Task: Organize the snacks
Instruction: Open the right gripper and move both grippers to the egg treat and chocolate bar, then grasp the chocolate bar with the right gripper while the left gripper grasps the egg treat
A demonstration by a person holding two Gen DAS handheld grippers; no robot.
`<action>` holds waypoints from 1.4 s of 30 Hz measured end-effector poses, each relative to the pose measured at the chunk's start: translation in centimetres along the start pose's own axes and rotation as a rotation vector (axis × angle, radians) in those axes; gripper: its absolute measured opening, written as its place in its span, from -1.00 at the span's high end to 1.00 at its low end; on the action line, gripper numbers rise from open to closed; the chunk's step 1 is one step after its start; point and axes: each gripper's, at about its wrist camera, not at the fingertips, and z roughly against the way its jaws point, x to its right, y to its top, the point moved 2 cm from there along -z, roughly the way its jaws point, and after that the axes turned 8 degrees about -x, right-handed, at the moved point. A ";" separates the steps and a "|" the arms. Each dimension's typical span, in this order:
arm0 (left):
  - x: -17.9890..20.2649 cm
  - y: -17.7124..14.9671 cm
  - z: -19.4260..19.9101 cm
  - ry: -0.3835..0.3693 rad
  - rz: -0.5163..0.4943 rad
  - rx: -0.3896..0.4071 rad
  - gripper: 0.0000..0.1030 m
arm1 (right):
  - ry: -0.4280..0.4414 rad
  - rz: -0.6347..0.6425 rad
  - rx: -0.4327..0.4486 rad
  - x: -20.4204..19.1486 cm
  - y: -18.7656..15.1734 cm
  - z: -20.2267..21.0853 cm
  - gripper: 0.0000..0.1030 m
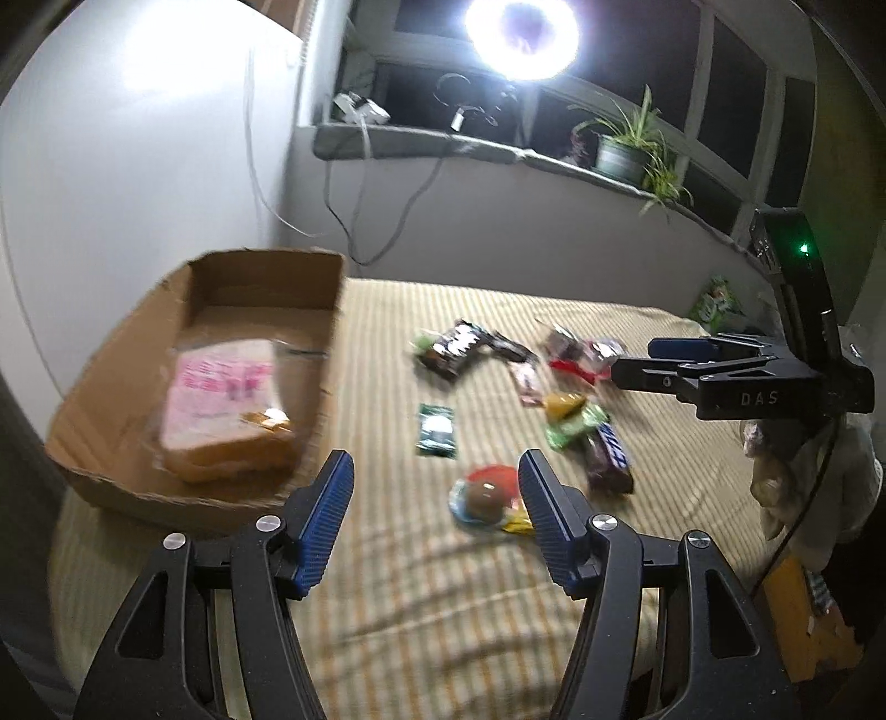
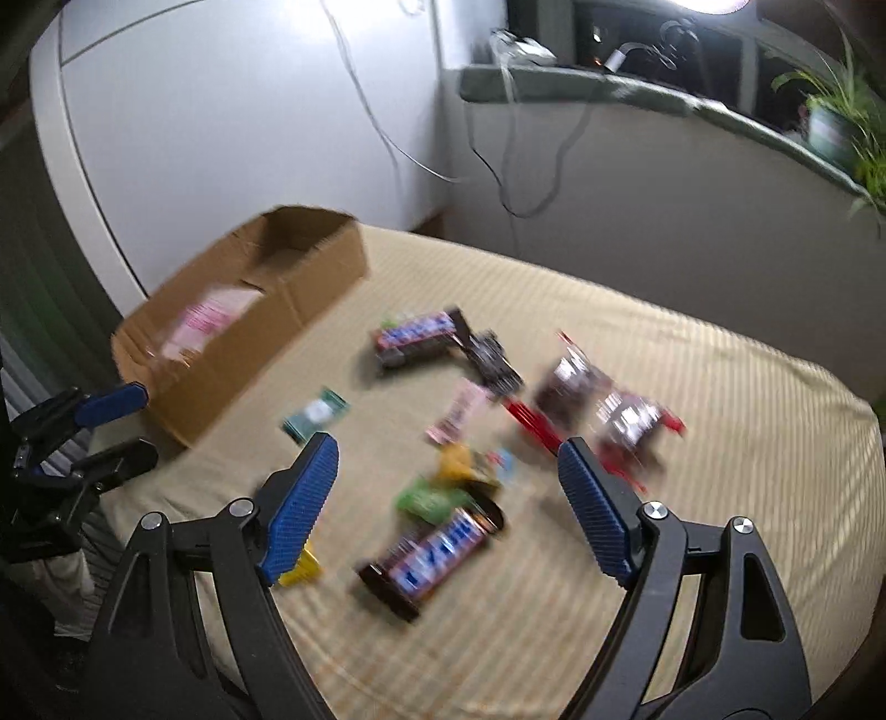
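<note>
Several wrapped snacks lie on a striped beige bedcover (image 1: 443, 581). Among them are a dark chocolate bar (image 2: 437, 548), a small green packet (image 1: 437, 429) and a round wrapped sweet (image 1: 484, 495). A cardboard box (image 1: 266, 277) at the left holds a pink-labelled bread pack (image 1: 227, 410). My left gripper (image 1: 434, 471) hangs open over the cover beside the box, with the round sweet next to its right finger. My right gripper (image 2: 447, 459) is open above the chocolate bar and a green wrapper (image 2: 426, 498), gripping nothing. Each gripper also shows in the other view: right gripper (image 1: 637, 363), left gripper (image 2: 138, 426).
More bars and red-wrapped packs (image 2: 576, 387) are scattered mid-cover. A windowsill (image 1: 498, 149) behind carries a potted plant (image 1: 626, 149), cables and a bright ring lamp (image 1: 520, 33). A white wall panel (image 1: 138, 166) stands behind the box. The cover drops off at the right edge.
</note>
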 end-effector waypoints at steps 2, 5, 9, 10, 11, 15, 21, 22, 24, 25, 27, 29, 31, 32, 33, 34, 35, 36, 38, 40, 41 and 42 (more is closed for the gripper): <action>0.7 -0.1 -0.9 -0.016 -0.011 -0.020 -0.19 | 0.000 -0.018 -0.016 1.0 -1.1 -0.1 -0.63; 1.6 -0.3 -2.0 -0.034 -0.032 -0.051 0.00 | 0.018 -0.037 -0.042 1.5 -2.4 -0.5 -0.63; 2.0 -0.3 -3.9 -0.058 -0.039 -0.094 0.37 | 0.057 -0.058 -0.069 1.2 -3.8 -1.5 -0.63; 2.0 -0.4 -4.3 -0.058 -0.039 -0.101 0.38 | 0.070 -0.065 -0.074 1.1 -4.0 -1.7 -0.63; 2.1 -0.5 -4.7 -0.050 -0.041 -0.107 0.38 | 0.088 -0.079 -0.082 1.1 -4.1 -2.1 -0.63; 2.4 -0.7 -5.6 -0.035 -0.055 -0.128 0.38 | 0.101 -0.102 -0.097 0.9 -4.0 -3.2 -0.51; 2.1 -0.8 -6.1 -0.023 -0.059 -0.144 0.38 | 0.092 -0.124 -0.133 0.9 -3.7 -4.8 -0.40; 2.1 -0.8 -6.2 -0.023 -0.060 -0.146 0.38 | 0.087 -0.122 -0.137 0.9 -3.8 -4.9 -0.40; 2.2 -0.8 -6.4 -0.020 -0.067 -0.149 0.38 | 0.071 -0.111 -0.146 0.6 -3.7 -5.3 -0.40; 2.2 -0.9 -6.5 -0.015 -0.073 -0.152 0.38 | 0.063 -0.100 -0.148 0.5 -3.7 -5.5 -0.40; 2.3 -1.0 -6.8 -0.011 -0.078 -0.153 0.38 | 0.047 -0.081 -0.150 0.3 -3.7 -5.6 -0.37; 2.1 -1.0 -6.8 -0.019 -0.069 -0.153 0.38 | 0.036 -0.070 -0.151 0.2 -3.7 -5.6 -0.27; 2.0 -1.0 -6.8 -0.021 -0.067 -0.152 0.38 | 0.018 -0.059 -0.153 0.2 -3.7 -5.6 -0.14; 2.1 -1.0 -6.8 -0.018 -0.069 -0.151 0.39 | 0.008 -0.052 -0.155 0.3 -3.8 -5.6 -0.04; 2.2 -1.0 -6.8 -0.014 -0.071 -0.148 0.39 | -0.003 -0.044 -0.157 0.3 -3.8 -5.6 0.01; 2.2 -1.0 -6.7 -0.012 -0.072 -0.146 0.39 | -0.016 -0.037 -0.157 0.4 -3.9 -5.6 0.14; 2.2 -1.0 -6.7 -0.010 -0.073 -0.145 0.40 | -0.025 -0.037 -0.157 0.5 -4.0 -5.5 0.28; 2.2 -1.0 -6.7 -0.010 -0.072 -0.143 0.40 | -0.029 -0.039 -0.157 0.7 -4.1 -5.5 0.34; 2.2 -0.9 -6.5 -0.013 -0.068 -0.137 0.47 | -0.018 -0.051 -0.159 1.1 -4.1 -5.3 0.41; 2.2 -0.9 -6.4 -0.016 -0.066 -0.134 0.50 | -0.014 -0.057 -0.158 1.3 -4.1 -5.3 0.43; 2.3 -0.9 -6.3 -0.015 -0.067 -0.134 0.51 | -0.015 -0.060 -0.156 1.4 -4.2 -5.2 0.43; 2.3 -0.9 -6.3 -0.015 -0.068 -0.134 0.52 | -0.015 -0.062 -0.155 1.4 -4.2 -5.1 0.43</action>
